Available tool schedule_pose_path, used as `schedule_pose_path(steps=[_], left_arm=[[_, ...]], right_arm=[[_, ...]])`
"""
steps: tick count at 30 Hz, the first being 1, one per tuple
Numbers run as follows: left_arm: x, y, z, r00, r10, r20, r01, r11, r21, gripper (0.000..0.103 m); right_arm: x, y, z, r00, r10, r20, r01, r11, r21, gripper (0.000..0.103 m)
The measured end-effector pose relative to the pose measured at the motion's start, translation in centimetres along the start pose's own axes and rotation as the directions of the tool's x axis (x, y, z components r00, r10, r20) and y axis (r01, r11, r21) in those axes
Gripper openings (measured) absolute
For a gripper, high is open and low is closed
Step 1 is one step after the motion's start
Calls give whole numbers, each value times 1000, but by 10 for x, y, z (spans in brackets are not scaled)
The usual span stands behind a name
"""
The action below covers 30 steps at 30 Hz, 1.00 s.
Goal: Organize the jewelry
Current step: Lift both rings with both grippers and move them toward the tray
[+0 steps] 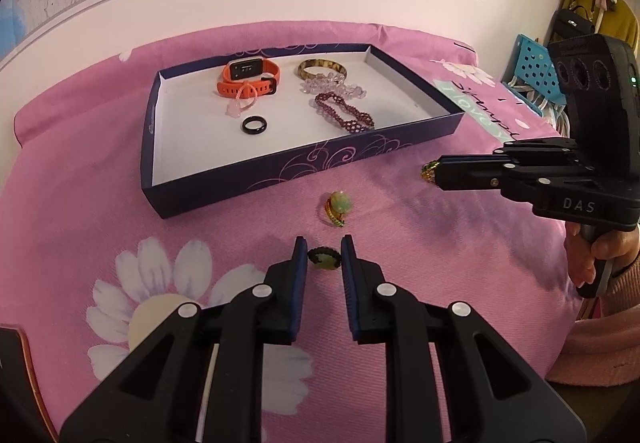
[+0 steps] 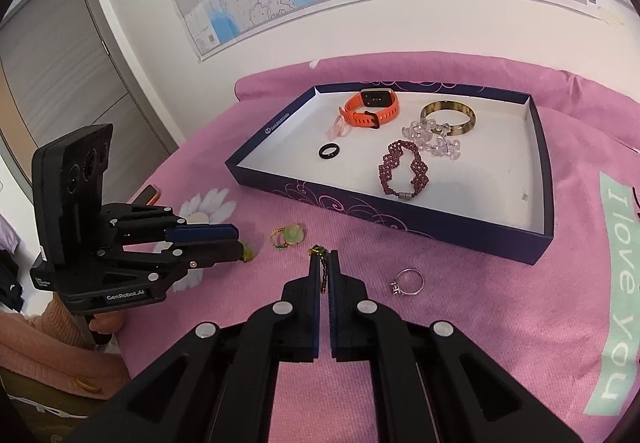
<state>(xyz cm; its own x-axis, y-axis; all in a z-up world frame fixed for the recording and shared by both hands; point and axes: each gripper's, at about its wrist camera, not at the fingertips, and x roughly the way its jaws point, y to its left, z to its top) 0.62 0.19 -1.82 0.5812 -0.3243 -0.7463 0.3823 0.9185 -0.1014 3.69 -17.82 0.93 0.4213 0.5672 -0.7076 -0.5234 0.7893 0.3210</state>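
Pinching green rings (image 2: 319,251) off bedspread (image 2: 460,303)

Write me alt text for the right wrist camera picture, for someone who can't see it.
The right gripper is shut on a small green and gold ring above a pink bedspread. Behind it, a dark blue tray holds bracelets and an orange watch; a silver ring lies loose beside.

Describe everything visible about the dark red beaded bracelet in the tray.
The dark red beaded bracelet is a closed loop of small garnet-coloured beads woven into a lacy, wavy band, joined by a small metal clasp at its near end. It lies flat on the white floor of the navy tray, toward the front right. Its far end lies next to the clear bead bracelet; whether they touch is unclear. Neither gripper touches it.
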Motion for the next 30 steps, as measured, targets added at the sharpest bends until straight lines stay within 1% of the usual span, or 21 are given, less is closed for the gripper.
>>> schedule_pose_path(steps=[3,6,13,20,23,30], left_arm=[[5,-1,-3,999,25,-20,-24,1000,11,19],[10,1,-6,999,25,-38,-25,1000,5,20],[14,1,-3,999,27,-43,-26,1000,17,22],[21,-2,4,999,21,-44,-19,999,28,22],[22,-1,4,999,14,-45,-13,1000,20,16],[20,1,4,999,-4,-40,3,1000,-10,16]], right_arm=[[1,0,-1,1000,2,-3,-2,1000,2,2],[2,0,-3,1000,4,-9,-4,1000,4,2],[4,-3,-5,1000,6,-14,-6,1000,13,2],[4,-5,-7,1000,6,-15,-6,1000,21,2],[5,-6,-6,1000,6,-15,-6,1000,22,2],[2,-5,-3,1000,9,-2,-9,1000,17,2]])
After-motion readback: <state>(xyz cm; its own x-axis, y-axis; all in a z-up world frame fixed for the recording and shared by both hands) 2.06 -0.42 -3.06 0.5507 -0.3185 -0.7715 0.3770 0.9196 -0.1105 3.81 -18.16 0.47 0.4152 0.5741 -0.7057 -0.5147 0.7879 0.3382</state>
